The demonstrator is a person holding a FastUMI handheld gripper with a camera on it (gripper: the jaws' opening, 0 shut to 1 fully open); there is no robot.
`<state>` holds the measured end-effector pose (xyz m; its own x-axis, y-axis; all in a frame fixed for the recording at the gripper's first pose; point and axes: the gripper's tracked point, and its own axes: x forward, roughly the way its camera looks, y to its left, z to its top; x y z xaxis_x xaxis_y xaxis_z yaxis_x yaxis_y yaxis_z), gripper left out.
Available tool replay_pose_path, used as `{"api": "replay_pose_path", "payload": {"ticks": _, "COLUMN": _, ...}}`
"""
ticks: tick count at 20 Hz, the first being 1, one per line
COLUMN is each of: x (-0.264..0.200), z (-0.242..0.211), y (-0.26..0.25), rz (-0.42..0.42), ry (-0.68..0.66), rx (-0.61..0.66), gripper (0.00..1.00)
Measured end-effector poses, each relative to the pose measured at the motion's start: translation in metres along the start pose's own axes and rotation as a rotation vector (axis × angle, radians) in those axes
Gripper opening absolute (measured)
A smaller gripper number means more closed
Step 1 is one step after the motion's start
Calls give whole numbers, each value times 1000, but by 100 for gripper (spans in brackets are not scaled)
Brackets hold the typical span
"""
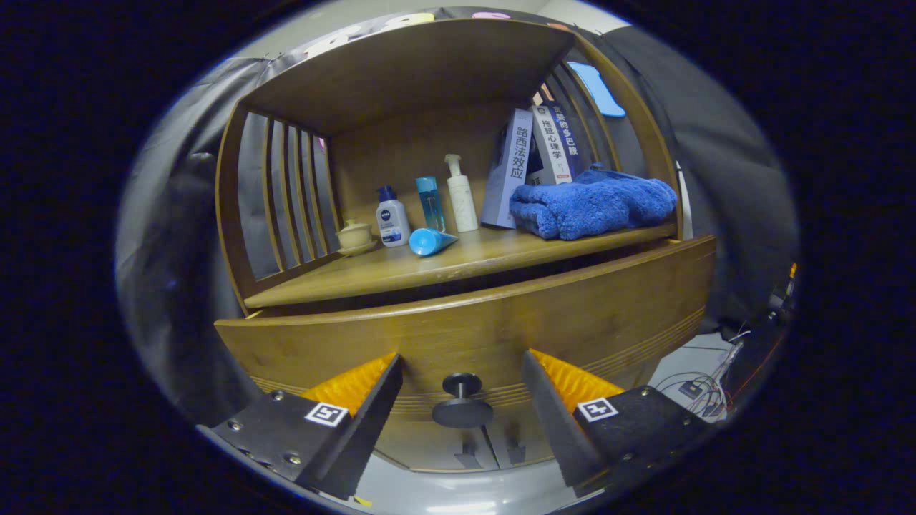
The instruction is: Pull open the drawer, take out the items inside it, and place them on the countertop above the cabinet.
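Two fingers of the gripper (461, 400) spread around the drawer (472, 322) knob (461, 402); bottles (461, 194), books (533, 154), towel (590, 204) crowd the countertop (401, 266).

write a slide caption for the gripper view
Open tongs straddle the drawer knob, drawer slightly open beneath the countertop.

— The drawer (465, 322) front, what's it made of?
— Wood, smooth with a soft sheen, grooves cut along its lower edge; its knob (461, 400) is dark and matt.
— And up on the surface (401, 268)?
— Same polished wood. A fluffy cloth towel (590, 204), glossy plastic bottles (429, 204), paper-covered books (533, 154), a glazed little cup (355, 234).
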<state>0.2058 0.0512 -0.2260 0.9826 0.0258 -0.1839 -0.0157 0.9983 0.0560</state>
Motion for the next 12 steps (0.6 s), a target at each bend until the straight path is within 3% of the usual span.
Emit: {"api": "replay_pose_path", "payload": {"ticks": 12, "x": 35, "z": 7, "y": 1, "rz": 6, "ry": -19, "rx": 30, "gripper": 100}}
